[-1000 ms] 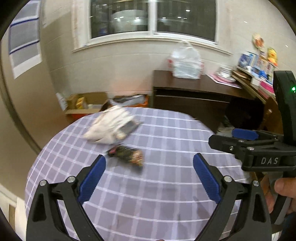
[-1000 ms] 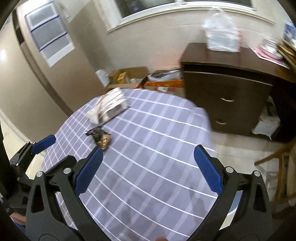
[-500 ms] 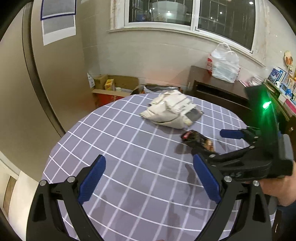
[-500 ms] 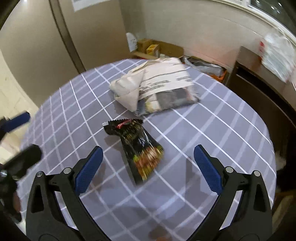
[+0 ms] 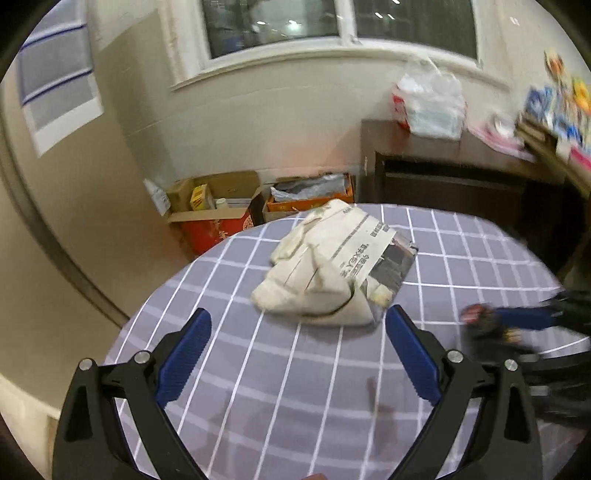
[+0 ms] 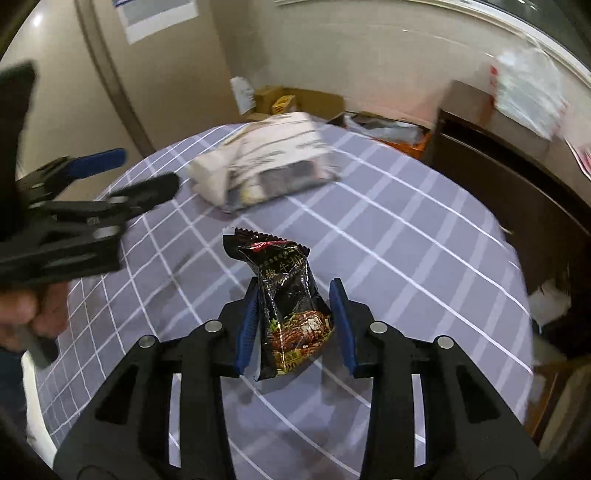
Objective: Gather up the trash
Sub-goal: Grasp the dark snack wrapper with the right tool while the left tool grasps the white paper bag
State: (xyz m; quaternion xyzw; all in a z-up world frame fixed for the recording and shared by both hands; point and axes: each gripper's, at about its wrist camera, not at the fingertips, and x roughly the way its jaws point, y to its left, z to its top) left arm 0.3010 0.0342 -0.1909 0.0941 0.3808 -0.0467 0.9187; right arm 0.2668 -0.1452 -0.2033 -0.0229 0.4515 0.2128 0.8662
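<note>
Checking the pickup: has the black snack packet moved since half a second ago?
Yes. The packet lay beside the white bag; now it sits upright between the right claw's fingers, nearer the camera.

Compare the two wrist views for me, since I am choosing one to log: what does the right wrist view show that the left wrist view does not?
Only the right wrist view shows clearly the black snack wrapper between the right gripper's fingers, plus the person's left hand. Only the left wrist view shows the window, and the left gripper open over the checked tablecloth. Both show the crumpled white bag, the cardboard boxes and the dark cabinet.
</note>
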